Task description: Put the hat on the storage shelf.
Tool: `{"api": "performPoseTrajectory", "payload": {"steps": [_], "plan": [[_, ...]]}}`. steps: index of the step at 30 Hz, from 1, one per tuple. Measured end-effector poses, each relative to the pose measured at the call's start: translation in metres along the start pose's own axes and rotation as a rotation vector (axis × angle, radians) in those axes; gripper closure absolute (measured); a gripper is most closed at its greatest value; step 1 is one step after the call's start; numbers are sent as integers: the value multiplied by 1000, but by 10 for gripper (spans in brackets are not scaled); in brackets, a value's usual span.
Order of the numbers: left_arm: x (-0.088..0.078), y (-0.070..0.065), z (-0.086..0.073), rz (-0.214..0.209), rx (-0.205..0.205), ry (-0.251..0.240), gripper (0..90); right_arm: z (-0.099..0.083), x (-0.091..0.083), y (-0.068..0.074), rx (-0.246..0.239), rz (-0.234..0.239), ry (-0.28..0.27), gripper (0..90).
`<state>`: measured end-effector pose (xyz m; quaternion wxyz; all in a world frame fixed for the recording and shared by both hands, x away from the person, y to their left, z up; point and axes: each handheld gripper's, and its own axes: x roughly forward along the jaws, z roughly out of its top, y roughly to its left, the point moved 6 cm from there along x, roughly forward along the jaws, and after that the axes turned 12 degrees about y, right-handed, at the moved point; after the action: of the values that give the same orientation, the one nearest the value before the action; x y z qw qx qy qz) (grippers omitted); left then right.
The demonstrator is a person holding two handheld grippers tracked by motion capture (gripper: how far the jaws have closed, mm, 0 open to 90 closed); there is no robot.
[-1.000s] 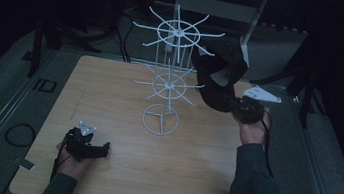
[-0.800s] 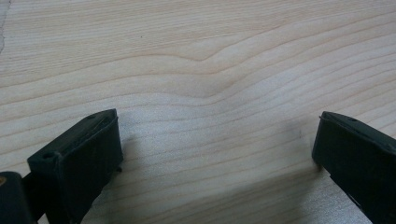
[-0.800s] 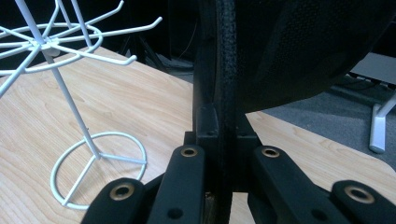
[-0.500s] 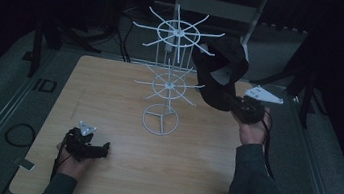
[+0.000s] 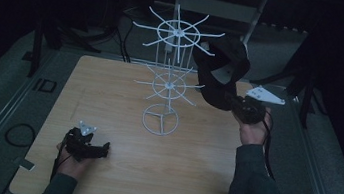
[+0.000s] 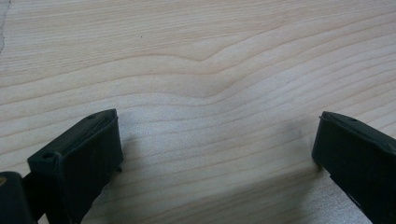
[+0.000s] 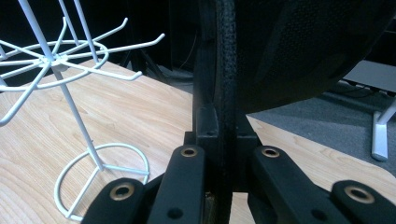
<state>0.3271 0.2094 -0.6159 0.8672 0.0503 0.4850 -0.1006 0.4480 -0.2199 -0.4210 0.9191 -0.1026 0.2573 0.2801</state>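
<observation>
- Black fabric, stiff at the edge: the cap [image 5: 224,71] hangs from the right gripper [image 5: 239,106], whose jaws are pressed together on its brim, seen edge-on in the right gripper view [image 7: 224,93]. The cap sits above and ahead of that gripper, raised off the table and close to the right-hand prongs of the rack's [image 5: 168,81] upper tier.
- The grip is on a thin edge only. A snag on a prong could, I judge, twist the brim out of the jaws and let the cap fall.
- The crown bulks out ahead of the gripper and hides the prong tips nearest it, so aiming an opening onto a hook is likely done half blind; a miss would push the wire instead of hooking it.
- The rack is light white wire on a small ring foot [image 7: 100,179], below and left of the gripper. A sideways shove from the cap may tip it or spin its tiers.
- The lower tier [image 5: 169,84] lies just under the cap; a low approach could catch there.
- The left gripper [image 5: 87,146] rests low on the wooden table [image 6: 196,56], jaws wide apart and empty, well apart from the rack, so it cannot steady the foot as things stand.
</observation>
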Motion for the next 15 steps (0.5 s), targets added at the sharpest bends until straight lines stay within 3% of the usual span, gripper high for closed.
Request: {"api": "performPoseTrajectory", "payload": {"steps": [15], "plan": [[0,0,0,1,4,1,15,6,-4,3,-3,0,-19,866]]}}
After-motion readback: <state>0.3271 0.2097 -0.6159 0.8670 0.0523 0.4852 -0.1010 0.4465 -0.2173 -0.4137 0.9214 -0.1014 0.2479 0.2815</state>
